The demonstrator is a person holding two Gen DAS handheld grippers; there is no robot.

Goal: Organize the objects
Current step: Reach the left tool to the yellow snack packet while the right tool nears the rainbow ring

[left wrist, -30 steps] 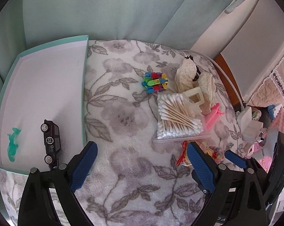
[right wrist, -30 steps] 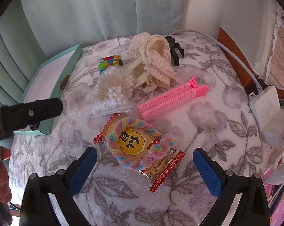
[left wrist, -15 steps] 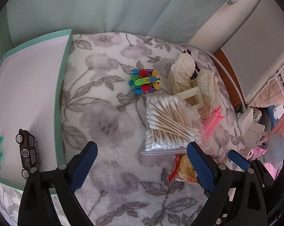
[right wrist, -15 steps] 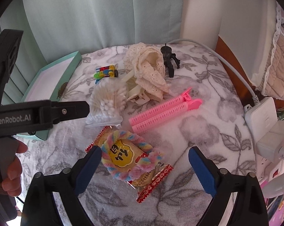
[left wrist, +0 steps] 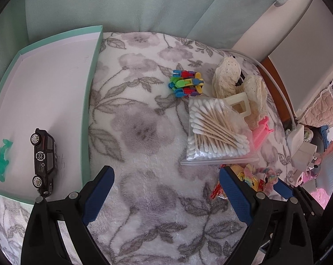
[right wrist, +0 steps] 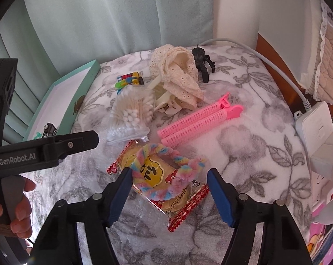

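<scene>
On the left, the teal tray [left wrist: 87, 101] is seen to hold a black toy car [left wrist: 43, 161] and a small green figure [left wrist: 3, 154], the rest of its white floor being bare. The left gripper [left wrist: 166, 190] is held with jaws spread over bare blanket, nothing between them. Further right, the right gripper [right wrist: 168, 190] is poised with jaws spread either side of the snack packet [right wrist: 159, 176], on which a pastel twisted loop [right wrist: 166, 172] lies. The loop should probably be pinched alone, though its contact with the blue pads [right wrist: 122, 187] cannot be judged.
</scene>
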